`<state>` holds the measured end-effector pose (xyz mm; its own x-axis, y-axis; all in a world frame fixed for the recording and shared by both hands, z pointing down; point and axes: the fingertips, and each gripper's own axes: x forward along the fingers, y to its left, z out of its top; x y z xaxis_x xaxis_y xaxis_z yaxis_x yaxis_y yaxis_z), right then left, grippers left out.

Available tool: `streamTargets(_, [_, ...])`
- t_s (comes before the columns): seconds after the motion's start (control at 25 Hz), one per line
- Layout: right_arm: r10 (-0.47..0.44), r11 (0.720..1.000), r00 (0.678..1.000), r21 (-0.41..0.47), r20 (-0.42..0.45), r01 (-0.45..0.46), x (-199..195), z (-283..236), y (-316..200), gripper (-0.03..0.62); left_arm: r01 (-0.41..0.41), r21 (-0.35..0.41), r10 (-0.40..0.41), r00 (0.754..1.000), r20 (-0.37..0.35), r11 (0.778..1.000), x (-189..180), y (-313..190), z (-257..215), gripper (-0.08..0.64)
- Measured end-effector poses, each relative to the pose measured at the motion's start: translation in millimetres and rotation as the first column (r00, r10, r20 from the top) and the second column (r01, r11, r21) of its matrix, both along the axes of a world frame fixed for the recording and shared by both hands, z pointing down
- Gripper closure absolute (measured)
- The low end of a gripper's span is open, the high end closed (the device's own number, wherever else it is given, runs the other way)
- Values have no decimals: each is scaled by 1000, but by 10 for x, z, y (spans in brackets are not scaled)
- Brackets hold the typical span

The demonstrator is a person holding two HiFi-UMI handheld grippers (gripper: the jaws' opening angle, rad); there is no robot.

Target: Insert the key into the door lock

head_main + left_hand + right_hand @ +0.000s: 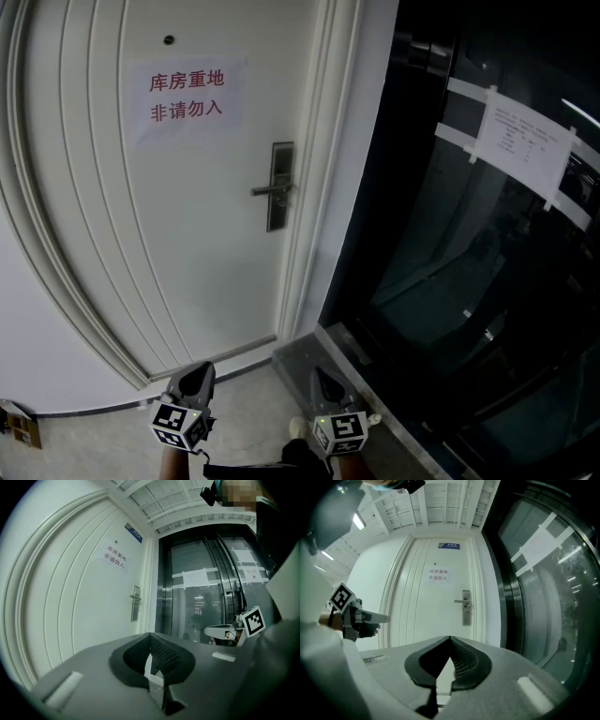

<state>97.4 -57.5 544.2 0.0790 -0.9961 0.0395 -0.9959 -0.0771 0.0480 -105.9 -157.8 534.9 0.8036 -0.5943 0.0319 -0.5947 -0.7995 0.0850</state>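
The white door (pixel 187 253) carries a dark metal lock plate with a lever handle (pixel 279 187), also seen small in the left gripper view (pixel 135 603) and in the right gripper view (pixel 466 607). Both grippers hang low and far back from the door. My left gripper (pixel 197 373) (pixel 150 637) points level at the door, its jaws shut tip to tip. My right gripper (pixel 328 380) (pixel 450 639) sits beside it, also shut. No key shows clearly in either one; only a pale sliver appears in the gap behind each pair of pads.
A paper sign with red characters (pixel 186 96) is stuck on the door above the lock. Right of the door frame stands a dark glass wall (pixel 487 244) with taped paper notices (pixel 521 139). Grey floor tiles (pixel 253 412) lie below.
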Motion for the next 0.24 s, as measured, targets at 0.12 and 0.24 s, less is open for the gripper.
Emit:
streamTargets(0.12, [-3, 1000, 1000, -1, 0, 3, -9, 4, -35, 592, -1, -2, 1, 1000, 0, 1000, -1, -34, 12, 557])
streamTargets(0.24, [-3, 1000, 1000, -3, 0, 3, -15, 8, -66, 592, -2, -5, 2, 1000, 1, 1000, -4, -63, 29, 557])
